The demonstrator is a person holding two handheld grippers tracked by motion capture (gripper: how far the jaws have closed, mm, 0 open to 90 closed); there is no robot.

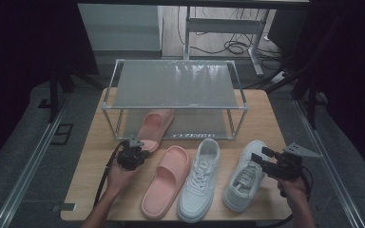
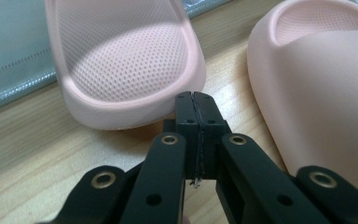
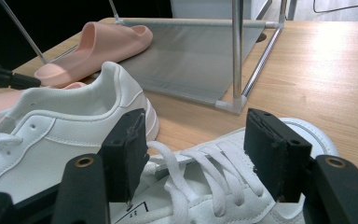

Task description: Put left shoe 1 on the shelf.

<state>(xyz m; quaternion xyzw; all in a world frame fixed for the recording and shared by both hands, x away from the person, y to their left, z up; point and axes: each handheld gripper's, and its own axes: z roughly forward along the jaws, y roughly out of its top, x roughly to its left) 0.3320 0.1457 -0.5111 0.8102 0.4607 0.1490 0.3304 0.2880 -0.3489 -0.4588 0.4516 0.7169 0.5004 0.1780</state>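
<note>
Right now the left gripper has its jaws pressed together on nothing, tips just short of the heel rim of the far pink slipper, which lies at twelve o'clock from it in the left gripper view. That slipper's long axis runs from the gripper up and slightly right in the high view, toe tucked onto the lower shelf of the shoe rack and heel still out on the wooden table. A straight nudge along that axis looks like the coming move, and the shelf ahead seems to have room for it. The near pink slipper sits at about four o'clock from the left gripper, close beside it, so drifting rightward would likely bump it.

Further right, the right gripper hovers with jaws spread, one on each side over the laces of the right white sneaker, not yet pinching. The left white sneaker lies at its nine o'clock, parallel, toes pointing to the table's near edge. The rack's corner post stands at its eleven o'clock, leaving bare tabletop to the right.
</note>
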